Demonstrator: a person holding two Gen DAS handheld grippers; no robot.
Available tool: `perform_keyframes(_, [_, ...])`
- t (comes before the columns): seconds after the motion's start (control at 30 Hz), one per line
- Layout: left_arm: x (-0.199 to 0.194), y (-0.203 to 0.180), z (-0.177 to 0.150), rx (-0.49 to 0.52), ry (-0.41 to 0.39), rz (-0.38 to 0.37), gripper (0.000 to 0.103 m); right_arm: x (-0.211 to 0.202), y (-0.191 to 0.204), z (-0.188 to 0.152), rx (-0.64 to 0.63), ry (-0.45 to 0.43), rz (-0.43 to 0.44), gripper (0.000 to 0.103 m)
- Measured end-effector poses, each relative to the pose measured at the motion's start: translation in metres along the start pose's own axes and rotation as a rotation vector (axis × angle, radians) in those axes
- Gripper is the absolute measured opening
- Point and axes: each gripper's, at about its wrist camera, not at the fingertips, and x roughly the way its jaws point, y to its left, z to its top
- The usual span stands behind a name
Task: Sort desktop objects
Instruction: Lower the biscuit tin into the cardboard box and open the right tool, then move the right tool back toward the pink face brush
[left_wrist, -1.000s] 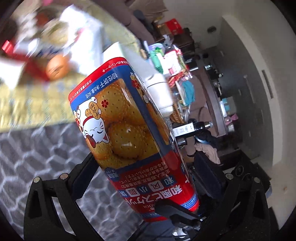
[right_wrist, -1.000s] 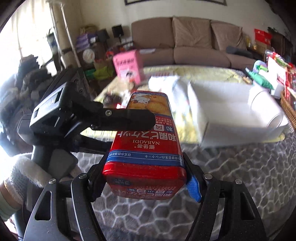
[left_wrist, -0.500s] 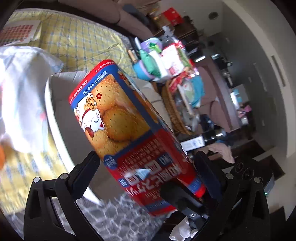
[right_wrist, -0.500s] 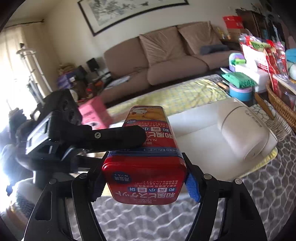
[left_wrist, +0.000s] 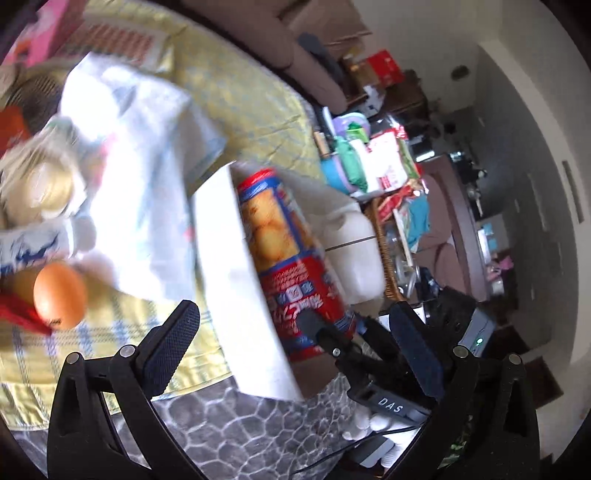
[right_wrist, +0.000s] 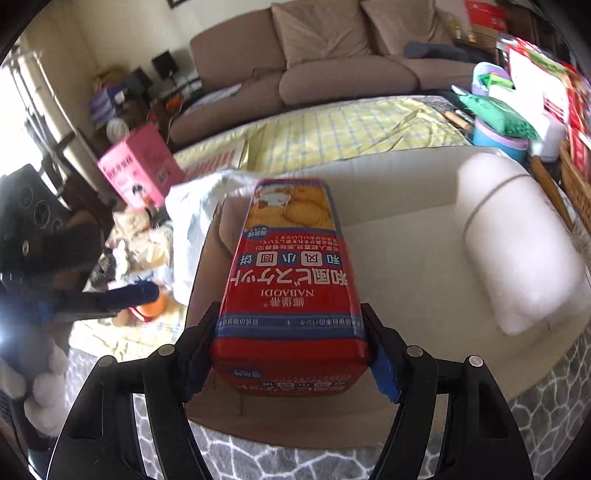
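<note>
The biscuit tin (right_wrist: 291, 291) is held in the air over the open white box (right_wrist: 424, 295), tilted nose-down toward it, its red base clamped between the jaws of the right gripper (right_wrist: 291, 365). From the other side the same tin (left_wrist: 291, 266) shows long and slanted, just past the box's near white wall (left_wrist: 236, 280).

What has changed in the last second is the handover. 1 second ago both tools had hold of the tin; now the left gripper (left_wrist: 295, 343) has let go and swung back, its jaws standing wide apart with nothing between them. In the right view it sits off to the side (right_wrist: 110, 299), well clear of the tin. The right gripper meanwhile has carried the tin forward, so the box fills far more of its view than it did.

That reads to me as the drop-off stage: 1 item is nearly sorted, and only lowering and release look to be left. The tin is long and tilted, so it may land on the box wall or against the white padded roll (right_wrist: 517, 240) inside if it goes down crooked.

Left of the box, on the yellow checked cloth (left_wrist: 240, 92), wait more things: an orange ball (left_wrist: 59, 295), a crumpled white bag (left_wrist: 136, 166), and a pink carton (right_wrist: 140, 173).
</note>
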Motion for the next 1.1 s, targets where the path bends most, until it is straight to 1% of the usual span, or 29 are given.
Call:
perform_keyframes(0.1, [0.000,0.012,-0.006,-0.038,-0.003,-0.036,0.103,0.010,0.011,0.000,-0.041,0.021,-0.002,0.074])
perform_keyframes(0.13, [0.001,0.013,-0.005,-0.043,-0.002,-0.039,0.103,0.012,0.014,-0.002,-0.057,0.030,-0.020,0.074])
perform_keyframes(0.2, [0.003,0.016,-0.006,-0.051,-0.001,-0.047,0.103,0.014,0.015,-0.002,-0.063,0.039,-0.022,0.074])
perform_keyframes(0.27, [0.005,0.017,-0.007,-0.054,0.001,-0.054,0.103,0.013,0.009,-0.004,-0.022,0.042,0.025,0.076])
perform_keyframes(0.33, [0.004,0.019,-0.010,-0.055,0.002,-0.058,0.103,0.009,0.000,-0.005,0.046,0.035,0.081,0.079])
perform_keyframes(0.37, [0.005,0.019,-0.010,-0.056,0.004,-0.056,0.103,0.005,-0.007,-0.006,0.094,0.021,0.130,0.079])
perform_keyframes(0.4, [0.002,0.019,-0.013,-0.055,0.007,-0.054,0.103,0.002,-0.011,-0.006,0.124,0.011,0.162,0.079])
perform_keyframes(0.5, [0.001,0.017,-0.016,-0.041,0.010,-0.039,0.103,-0.012,-0.026,-0.007,0.212,-0.041,0.222,0.079])
perform_keyframes(0.57, [-0.002,0.013,-0.019,-0.016,0.009,-0.015,0.103,-0.021,-0.033,-0.007,0.250,-0.078,0.240,0.079])
perform_keyframes(0.63, [-0.006,0.007,-0.023,0.025,0.008,0.020,0.103,-0.029,-0.037,-0.007,0.265,-0.106,0.235,0.080])
perform_keyframes(0.73, [-0.013,-0.003,-0.033,0.108,0.002,0.094,0.103,-0.036,-0.031,-0.009,0.226,-0.123,0.200,0.081])
perform_keyframes(0.8, [-0.021,-0.009,-0.040,0.162,-0.009,0.147,0.103,-0.040,-0.023,-0.011,0.195,-0.131,0.186,0.086])
perform_keyframes(0.87, [-0.030,-0.015,-0.048,0.222,-0.028,0.215,0.103,-0.046,-0.009,-0.014,0.165,-0.142,0.209,0.102])
perform_keyframes(0.9, [-0.035,-0.017,-0.052,0.246,-0.036,0.244,0.103,-0.048,-0.006,-0.016,0.153,-0.155,0.221,0.103])
perform_keyframes(0.93, [-0.041,-0.017,-0.056,0.264,-0.043,0.266,0.103,-0.052,0.002,-0.020,0.135,-0.178,0.230,0.103])
perform_keyframes(1.1, [-0.077,-0.007,-0.068,0.294,-0.075,0.330,0.103,-0.061,0.037,-0.032,0.058,-0.225,0.258,0.103])
